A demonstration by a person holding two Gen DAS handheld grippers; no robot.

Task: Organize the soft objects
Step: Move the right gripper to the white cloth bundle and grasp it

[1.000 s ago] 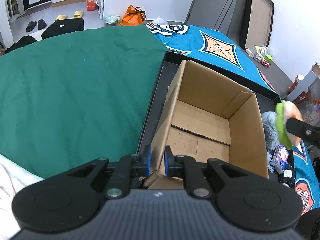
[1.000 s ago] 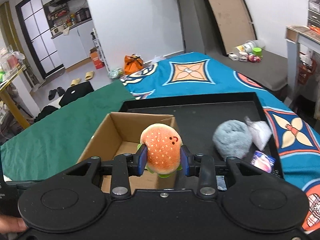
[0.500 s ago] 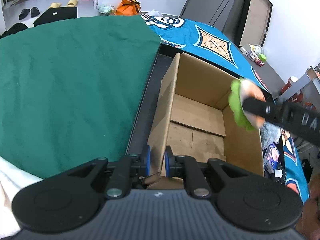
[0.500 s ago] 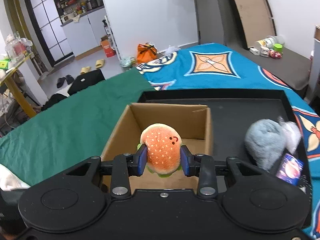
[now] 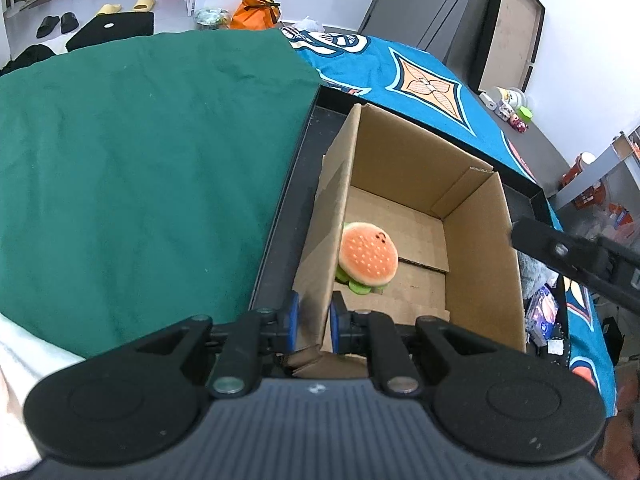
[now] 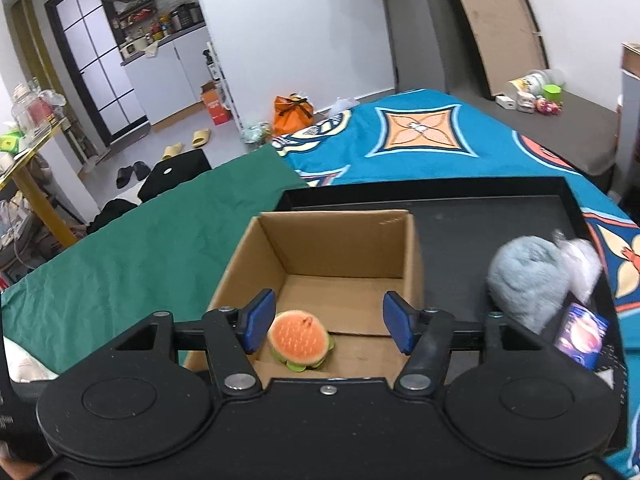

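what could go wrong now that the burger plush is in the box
1. The left gripper pinches one thin wall of the cardboard box; pulling could bend it or tip the box.
2. The right gripper, jaws opening and empty, hangs over the burger plush; dipping could snag it.
3. The grey fluffy toy sits against a clear bag and a small packet, so grabbing it may drag them along.

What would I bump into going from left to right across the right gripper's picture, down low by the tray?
Green blanket → cardboard box with the burger plush inside → fluffy grey plush → clear plastic bag.
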